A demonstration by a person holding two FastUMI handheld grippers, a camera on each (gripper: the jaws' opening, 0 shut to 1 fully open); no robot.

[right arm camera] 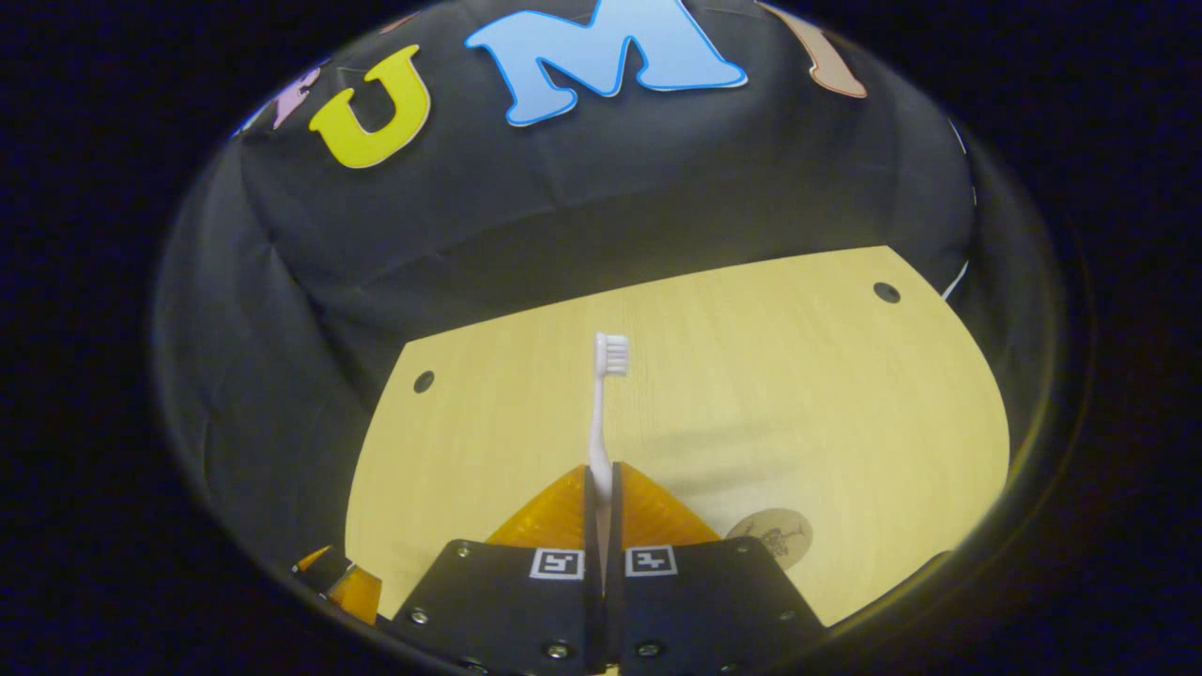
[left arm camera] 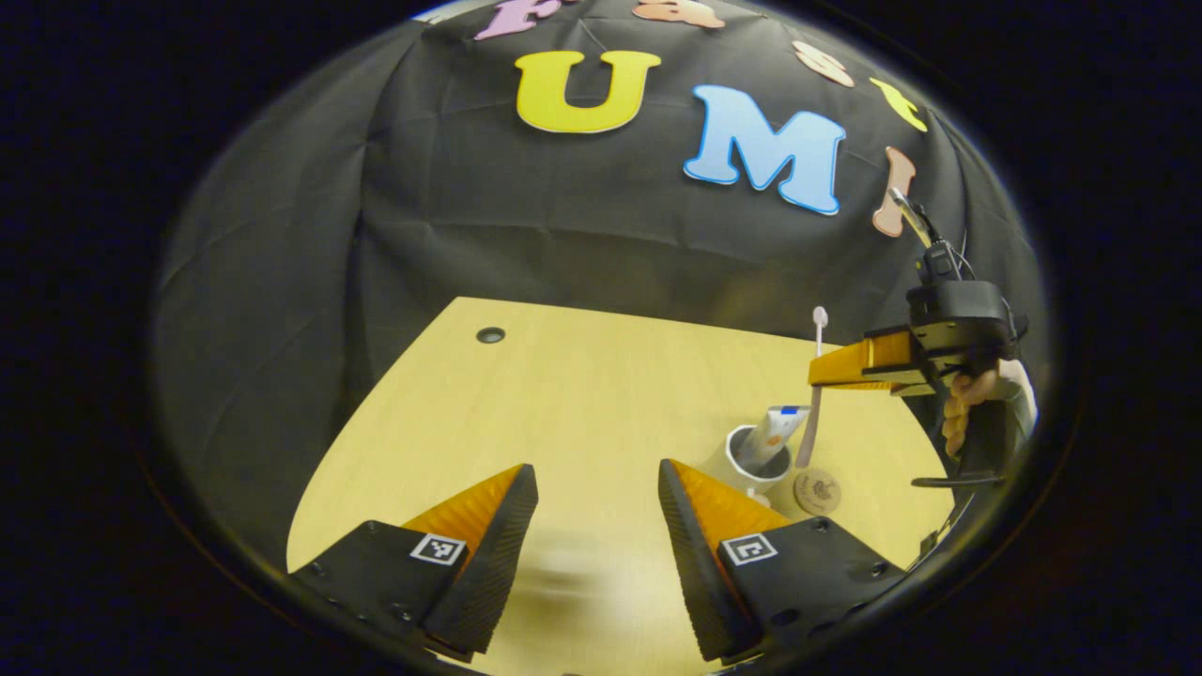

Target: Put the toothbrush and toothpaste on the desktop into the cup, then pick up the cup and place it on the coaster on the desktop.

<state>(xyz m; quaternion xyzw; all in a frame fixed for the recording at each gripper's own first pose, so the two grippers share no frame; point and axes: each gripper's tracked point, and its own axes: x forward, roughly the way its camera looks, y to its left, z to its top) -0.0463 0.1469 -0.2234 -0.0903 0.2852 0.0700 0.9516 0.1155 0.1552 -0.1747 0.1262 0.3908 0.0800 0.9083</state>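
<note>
I count one toothbrush (right arm camera: 601, 413), one toothpaste (left arm camera: 778, 429), one cup (left arm camera: 742, 462), one coaster (left arm camera: 817, 491). My right gripper (right arm camera: 601, 488) is clamped on the toothbrush; my left gripper (left arm camera: 598, 526) gapes wide, holding nothing.

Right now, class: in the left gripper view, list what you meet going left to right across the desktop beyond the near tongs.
Hole in the desktop → cup holding the toothpaste → coaster → hand holding the right tongs.

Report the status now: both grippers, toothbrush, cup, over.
Left gripper open, empty. Right gripper shut on toothbrush, near the cup. Toothpaste in cup; coaster beside it, bare.
</note>
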